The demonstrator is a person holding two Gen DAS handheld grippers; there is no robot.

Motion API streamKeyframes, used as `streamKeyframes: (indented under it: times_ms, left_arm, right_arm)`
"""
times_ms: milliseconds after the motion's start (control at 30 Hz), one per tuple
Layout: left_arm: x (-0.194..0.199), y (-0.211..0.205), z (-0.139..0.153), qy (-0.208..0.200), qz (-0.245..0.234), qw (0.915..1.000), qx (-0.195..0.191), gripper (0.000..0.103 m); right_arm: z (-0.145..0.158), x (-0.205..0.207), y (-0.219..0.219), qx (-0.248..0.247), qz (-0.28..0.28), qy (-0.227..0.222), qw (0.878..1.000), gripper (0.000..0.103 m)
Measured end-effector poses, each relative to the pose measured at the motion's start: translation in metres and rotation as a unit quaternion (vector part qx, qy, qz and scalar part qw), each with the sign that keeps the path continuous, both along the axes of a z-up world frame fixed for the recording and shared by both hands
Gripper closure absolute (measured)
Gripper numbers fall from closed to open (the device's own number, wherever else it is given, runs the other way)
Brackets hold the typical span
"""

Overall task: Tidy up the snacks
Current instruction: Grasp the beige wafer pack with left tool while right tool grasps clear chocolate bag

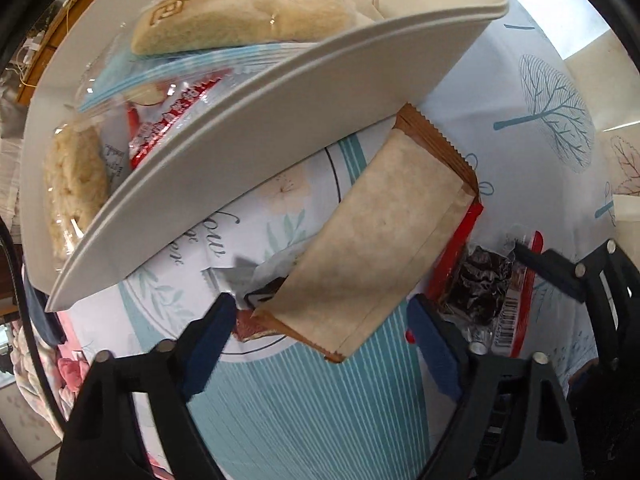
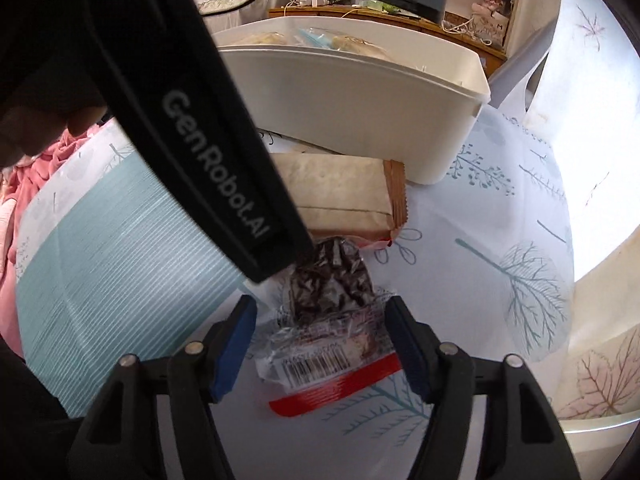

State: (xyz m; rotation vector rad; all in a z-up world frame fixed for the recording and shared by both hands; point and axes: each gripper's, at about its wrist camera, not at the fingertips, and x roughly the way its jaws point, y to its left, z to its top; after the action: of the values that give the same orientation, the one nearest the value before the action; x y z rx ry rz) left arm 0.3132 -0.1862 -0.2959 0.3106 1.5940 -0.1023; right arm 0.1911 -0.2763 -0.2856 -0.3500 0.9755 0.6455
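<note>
A tan snack packet (image 1: 372,240) with a brown crimped end lies flat on the table by the white bin (image 1: 280,128). My left gripper (image 1: 320,320) points down over it, open, with its blue pads on either side of the packet's near end. To the right lies a dark chocolate snack (image 1: 480,288) in a clear wrapper with a red edge. My right gripper (image 2: 320,336) straddles that chocolate snack (image 2: 332,292), open, its right pad at the wrapper's edge and the left pad apart. The bin (image 2: 360,92) holds several pale bread packets.
A red packet (image 1: 460,240) and a torn black-and-white wrapper (image 1: 260,292) stick out from under the tan packet. The tree-print tablecloth (image 2: 500,240) has a teal striped patch (image 2: 120,260). The left gripper's black frame (image 2: 220,184) crosses the right wrist view. Pink cloth (image 2: 24,200) lies left.
</note>
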Motion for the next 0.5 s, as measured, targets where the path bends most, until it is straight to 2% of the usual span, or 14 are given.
streamKeyframes:
  times_ms: [300,400,500]
  left_arm:
    - [-0.005,-0.004,-0.009,-0.024,-0.004,0.9997,0.001,0.023]
    - [-0.013,-0.006,-0.009,-0.028,-0.006,0.9996,-0.004,0.028]
    - [-0.021,-0.011,-0.008,-0.034,-0.003,0.9994,-0.011,0.033]
  right_arm:
    - [0.006,-0.001,-0.008,-0.001,-0.018,0.052,0.998,0.067]
    - [0.008,0.001,-0.013,0.007,-0.044,0.080,0.996,0.073]
    - [0.010,0.006,-0.023,0.031,-0.095,0.125,0.987,0.081]
